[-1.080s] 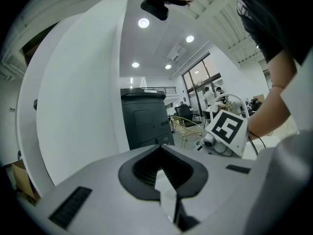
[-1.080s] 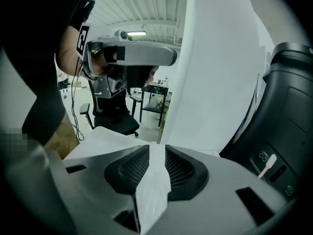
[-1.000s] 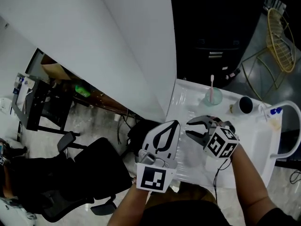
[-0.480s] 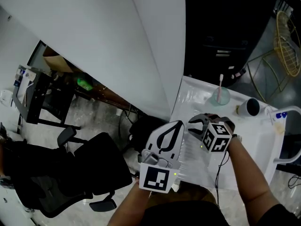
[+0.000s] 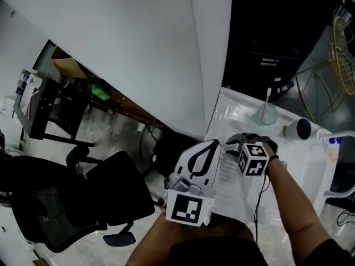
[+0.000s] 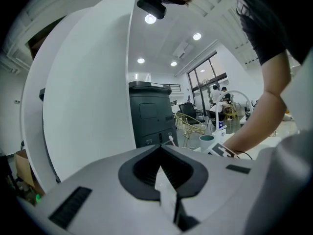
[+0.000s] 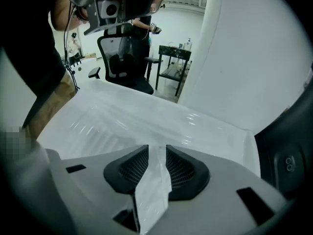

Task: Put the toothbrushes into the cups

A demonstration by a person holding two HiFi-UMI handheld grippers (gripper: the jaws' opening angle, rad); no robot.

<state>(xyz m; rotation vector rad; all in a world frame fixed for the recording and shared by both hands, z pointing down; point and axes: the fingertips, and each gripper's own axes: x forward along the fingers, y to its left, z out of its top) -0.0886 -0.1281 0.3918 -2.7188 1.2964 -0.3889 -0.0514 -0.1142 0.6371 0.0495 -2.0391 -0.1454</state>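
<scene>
A pale green cup (image 5: 265,115) with a pink toothbrush (image 5: 268,97) standing in it sits at the far side of the white table (image 5: 299,165). A white cup (image 5: 298,129) with a dark inside stands to its right. My left gripper (image 5: 211,146) and right gripper (image 5: 229,143) meet tip to tip over the table's near left part. In the right gripper view the right gripper (image 7: 155,155) is shut on a strip of clear plastic wrapper (image 7: 152,192). My left gripper (image 6: 160,168) pinches a thin pale piece of wrapper (image 6: 165,187). No loose toothbrush shows.
A black office chair (image 5: 83,204) stands on the floor left of the table. A white wall panel (image 5: 166,54) rises beside the table's left edge, with a dark cabinet (image 5: 272,37) behind it. A curved white rail (image 5: 344,165) runs along the table's right side.
The head view has drifted, so the table and cups sit further right in it. My right gripper has drawn a little closer to the left one; both stay shut.
</scene>
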